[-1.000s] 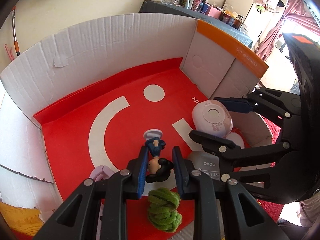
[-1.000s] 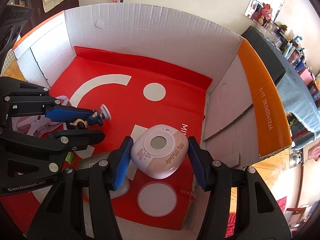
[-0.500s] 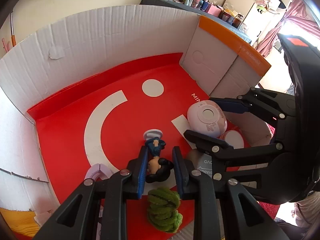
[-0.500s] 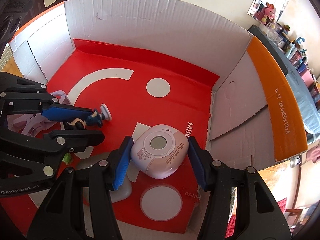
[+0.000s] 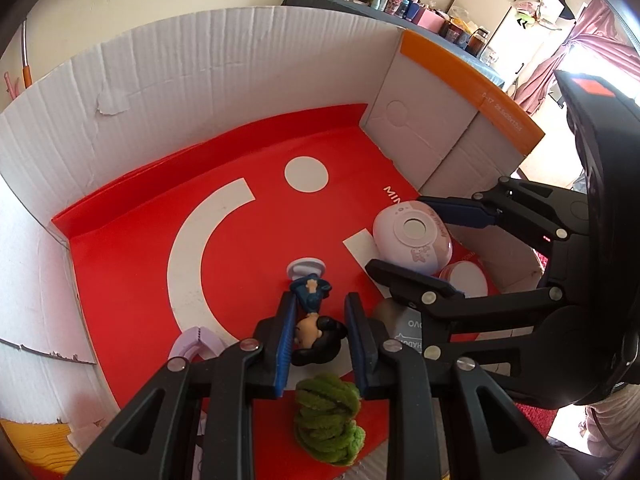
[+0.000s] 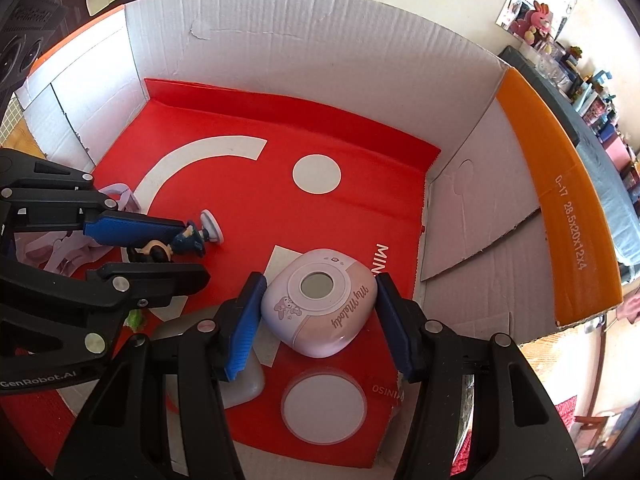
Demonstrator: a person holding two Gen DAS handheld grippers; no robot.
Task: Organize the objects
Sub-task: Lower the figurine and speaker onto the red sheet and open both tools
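Observation:
A cardboard box [image 5: 224, 76] with a red floor holds the objects. My left gripper [image 5: 320, 312] is shut on a small figurine [image 5: 314, 316] with dark hair, blue clothes and a white round base; the figurine also shows in the right wrist view [image 6: 176, 242]. My right gripper [image 6: 318, 296] is shut on a pink rounded My Melody case [image 6: 320, 300], seen in the left wrist view [image 5: 412, 240] too. Both objects are over the box floor; I cannot tell whether they touch it.
A green fuzzy ball [image 5: 328, 416] lies under my left gripper. A lilac clip [image 5: 196, 344] lies to its left. A grey oval case [image 6: 240, 376] lies beside the pink one. The box walls [image 6: 460, 216] rise on all sides, with an orange flap [image 6: 560, 208] at the right.
Both grippers have risen a little with their objects still held; the box floor looks slightly farther away. Neither grip has changed.

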